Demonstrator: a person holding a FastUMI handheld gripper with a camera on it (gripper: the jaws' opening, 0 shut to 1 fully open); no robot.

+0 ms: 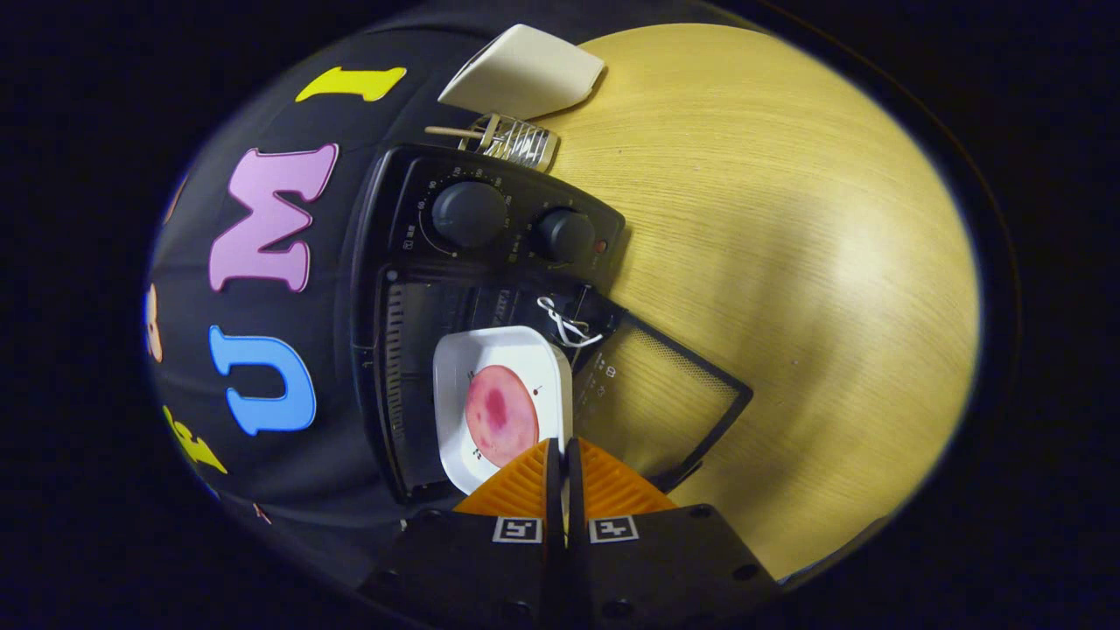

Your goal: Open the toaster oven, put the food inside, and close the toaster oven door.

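Toaster oven [490, 254] door [661, 398] hangs open at centre frame; fingers [563, 464] pinch the plate [503, 394] rim, plate half inside.

The toaster oven [455, 350] cavity is open, its glass door [665, 394] swung fully down onto the wooden table [787, 262]. A white plate [472, 367] pinched at its rim between the closed gripper [563, 451] fingers occupies the opening. Beyond the oven, a wire rack [516, 140] and a white box [525, 70] obstruct the table; beside the door it is unobstructed.
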